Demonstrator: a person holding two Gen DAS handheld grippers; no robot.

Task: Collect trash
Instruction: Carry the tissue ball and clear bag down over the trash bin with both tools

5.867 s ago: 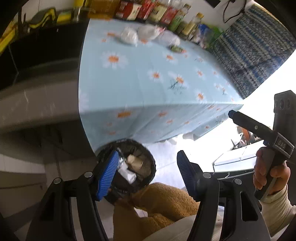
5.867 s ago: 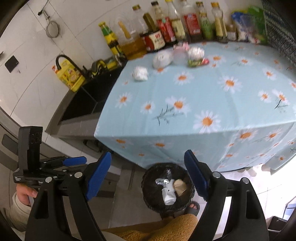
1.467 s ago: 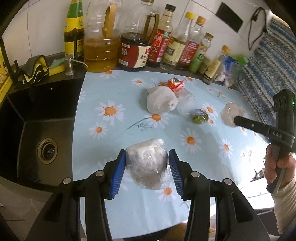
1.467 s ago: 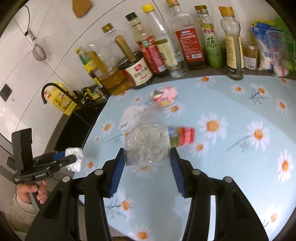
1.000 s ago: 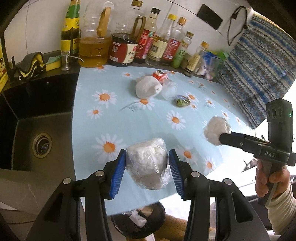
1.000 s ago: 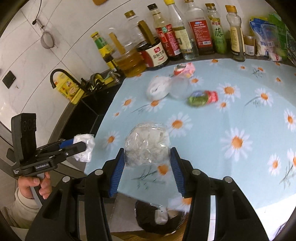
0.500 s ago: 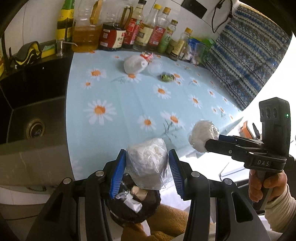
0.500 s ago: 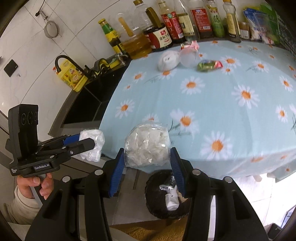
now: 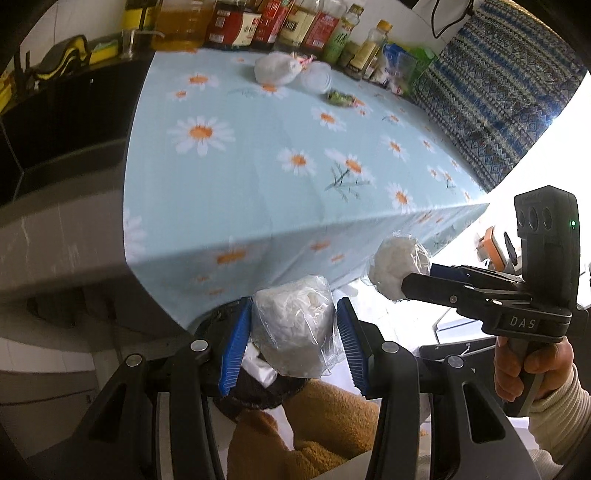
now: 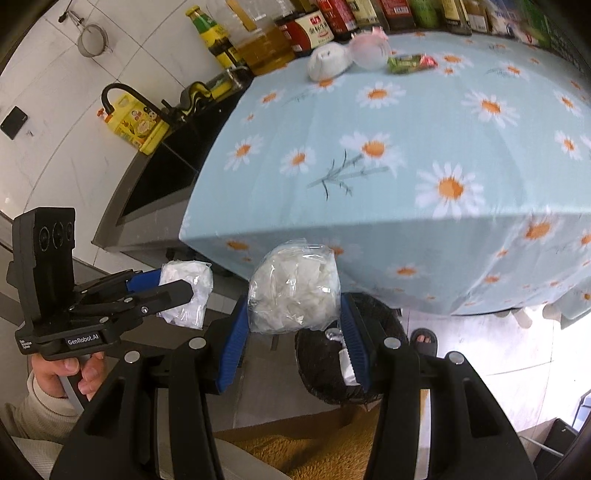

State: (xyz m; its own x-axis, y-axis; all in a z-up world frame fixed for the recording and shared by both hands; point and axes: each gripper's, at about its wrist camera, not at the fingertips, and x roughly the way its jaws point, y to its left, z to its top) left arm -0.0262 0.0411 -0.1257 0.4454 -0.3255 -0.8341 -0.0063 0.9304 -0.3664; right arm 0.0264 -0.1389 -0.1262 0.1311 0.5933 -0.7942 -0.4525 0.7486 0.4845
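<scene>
A desk point(image 10: 424, 155) draped in a pale blue daisy-print cloth carries a white wad point(image 10: 330, 60), a clear plastic cup point(image 10: 369, 51) and a green-and-red wrapper point(image 10: 410, 62) near its far edge, before a row of bottles point(image 9: 258, 26). On the floor point(image 10: 480, 332) below its front edge stands a black trash bin point(image 10: 332, 362).

A table under a blue daisy cloth point(image 10: 424, 155) fills the centre. At ten o'clock a dark sink point(image 10: 162, 173) meets a white tiled wall point(image 10: 55, 92). Bottles point(image 9: 258, 26) line twelve o'clock; pale floor point(image 10: 480, 332) lies below.
</scene>
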